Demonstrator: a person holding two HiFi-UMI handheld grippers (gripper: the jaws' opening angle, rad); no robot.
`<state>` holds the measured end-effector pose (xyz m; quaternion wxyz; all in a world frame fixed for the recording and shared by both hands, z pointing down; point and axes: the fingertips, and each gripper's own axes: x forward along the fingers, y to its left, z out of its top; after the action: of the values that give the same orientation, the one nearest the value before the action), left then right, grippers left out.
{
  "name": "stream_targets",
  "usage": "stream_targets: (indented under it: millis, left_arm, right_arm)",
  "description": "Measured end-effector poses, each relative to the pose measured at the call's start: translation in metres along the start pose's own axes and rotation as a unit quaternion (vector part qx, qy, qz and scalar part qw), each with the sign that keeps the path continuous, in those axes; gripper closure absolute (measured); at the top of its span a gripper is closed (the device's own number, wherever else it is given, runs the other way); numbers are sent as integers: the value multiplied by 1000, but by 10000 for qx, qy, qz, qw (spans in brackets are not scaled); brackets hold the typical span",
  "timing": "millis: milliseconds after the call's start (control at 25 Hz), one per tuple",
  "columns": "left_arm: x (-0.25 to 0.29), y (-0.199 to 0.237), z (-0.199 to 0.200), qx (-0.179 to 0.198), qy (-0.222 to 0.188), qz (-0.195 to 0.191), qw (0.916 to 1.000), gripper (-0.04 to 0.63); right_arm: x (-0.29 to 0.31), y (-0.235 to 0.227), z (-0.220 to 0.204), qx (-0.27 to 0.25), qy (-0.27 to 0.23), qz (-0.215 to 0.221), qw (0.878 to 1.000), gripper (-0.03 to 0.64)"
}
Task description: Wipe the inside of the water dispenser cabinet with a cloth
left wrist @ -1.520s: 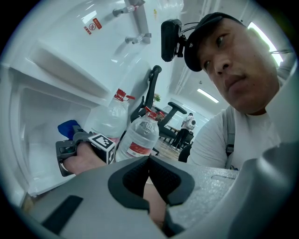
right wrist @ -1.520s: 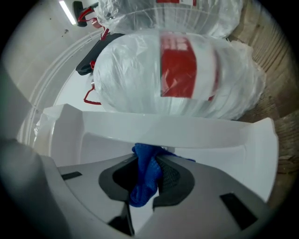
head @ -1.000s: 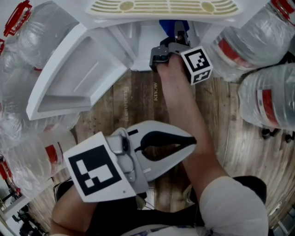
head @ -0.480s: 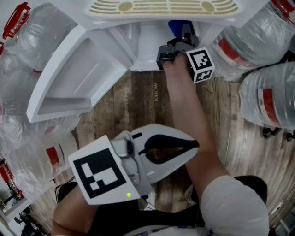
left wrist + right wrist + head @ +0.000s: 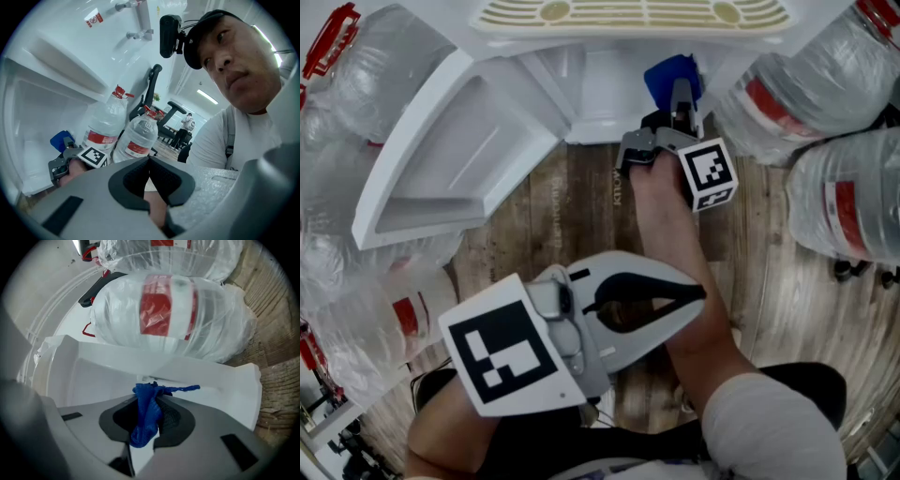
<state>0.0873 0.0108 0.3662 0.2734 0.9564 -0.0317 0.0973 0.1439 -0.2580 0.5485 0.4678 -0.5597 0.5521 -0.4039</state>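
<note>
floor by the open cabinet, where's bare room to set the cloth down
Bare wood floor lies between the open door, the cabinet and the right forearm. Another bare strip runs right of that forearm, beside the right bottles. The left edge is crowded with bagged bottles.

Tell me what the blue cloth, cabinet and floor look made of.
The blue cloth: woven or knitted fabric, matte; a frayed thread sticks out. The cabinet: probably plastic, smooth glossy white. The floor: wood or wood-look planks, grain and seams showing.
</note>
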Motion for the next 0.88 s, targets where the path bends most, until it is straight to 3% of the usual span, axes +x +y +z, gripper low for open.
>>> stream_targets:
  millis: [200, 520, 880]
  left_arm:
    - [0, -1, 0, 0, -3, 5, 10000, 592]
    - [-1, -4, 1, 26, -26, 2, 10000, 592]
    - [0, -2, -2, -33, -6, -17, 10000, 592]
  right_arm:
    - [24, 2, -17, -102, 274, 219, 9993, 548]
    - [85, -39, -25, 517, 448, -325, 9971, 548]
    - [48, -55, -6, 757, 46, -445, 9961, 548]
